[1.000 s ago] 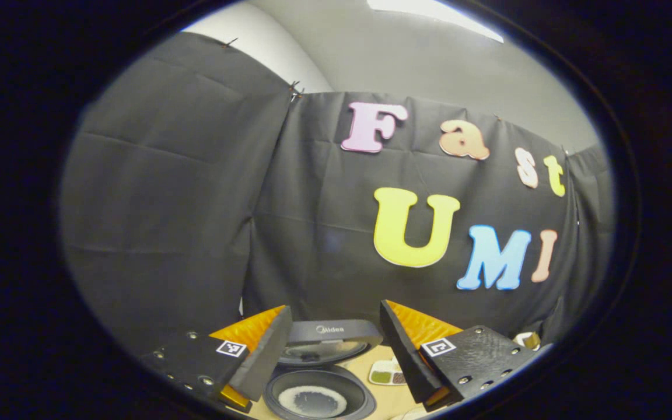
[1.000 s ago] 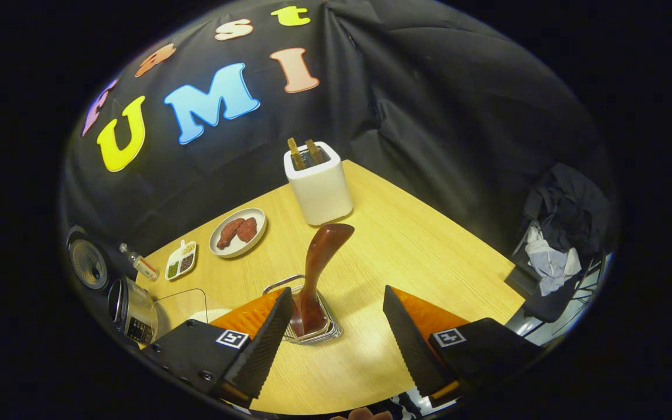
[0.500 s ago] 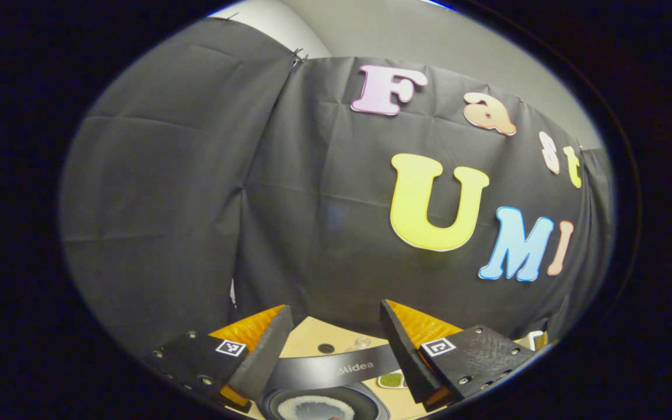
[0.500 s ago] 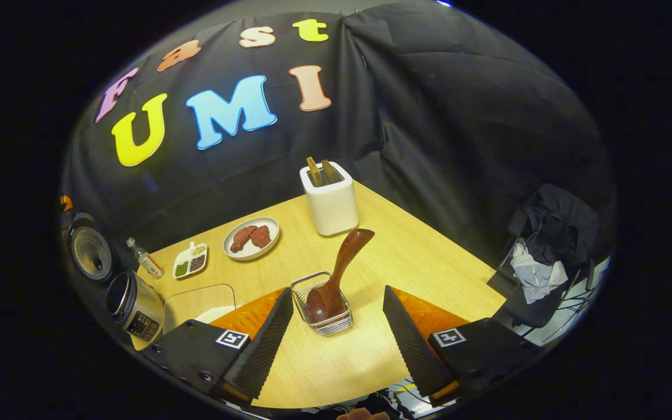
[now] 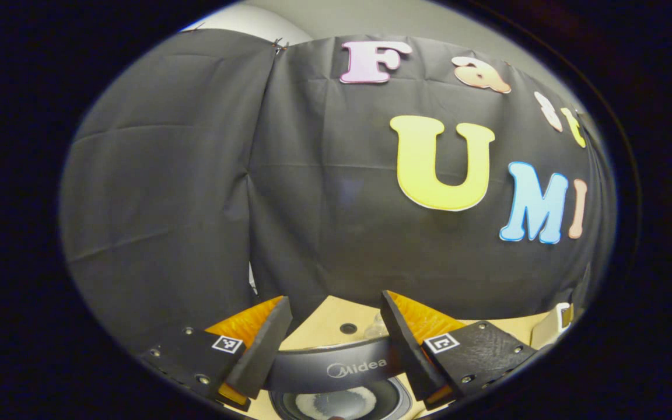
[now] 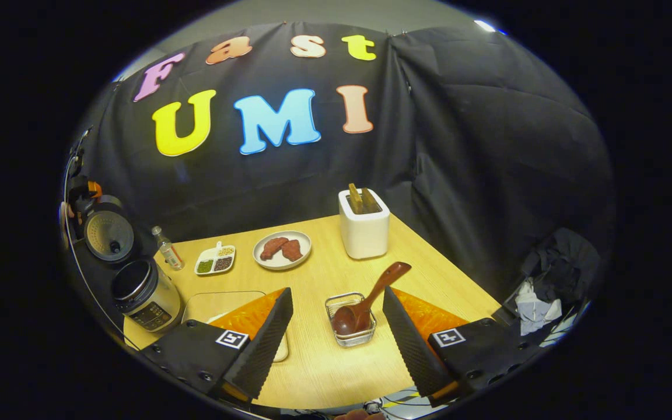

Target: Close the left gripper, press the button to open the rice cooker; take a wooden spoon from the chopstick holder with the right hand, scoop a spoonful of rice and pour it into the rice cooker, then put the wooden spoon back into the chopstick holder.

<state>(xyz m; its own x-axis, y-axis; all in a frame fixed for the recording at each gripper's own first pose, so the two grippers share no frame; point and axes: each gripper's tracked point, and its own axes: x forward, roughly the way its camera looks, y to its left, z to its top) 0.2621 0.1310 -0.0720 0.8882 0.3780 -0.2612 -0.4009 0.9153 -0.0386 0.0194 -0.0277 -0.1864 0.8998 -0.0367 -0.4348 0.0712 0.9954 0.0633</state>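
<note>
Right gripper (image 6: pixel 336 326) fingers apart, holding nothing, above the wire chopstick holder (image 6: pixel 350 321); glossy wooden spoon (image 6: pixel 368 300) leans inside. Left gripper (image 5: pixel 336 344) spread above the open steel rice cooker (image 6: pixel 146 291) at the wooden table's (image 6: pixel 429 274) left edge.

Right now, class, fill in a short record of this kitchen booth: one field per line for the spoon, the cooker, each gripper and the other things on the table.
wooden spoon: bowl down in the chopstick holder, handle leaning up to the right
rice cooker: lid up, pot open
right gripper: open, holding nothing, above the table
left gripper: open, above the cooker's lid
toaster: white, at the table's back, two slices in it
plate: two reddish pieces on it
divided dish: beside the plate
bottle: upright near the cooker
</note>
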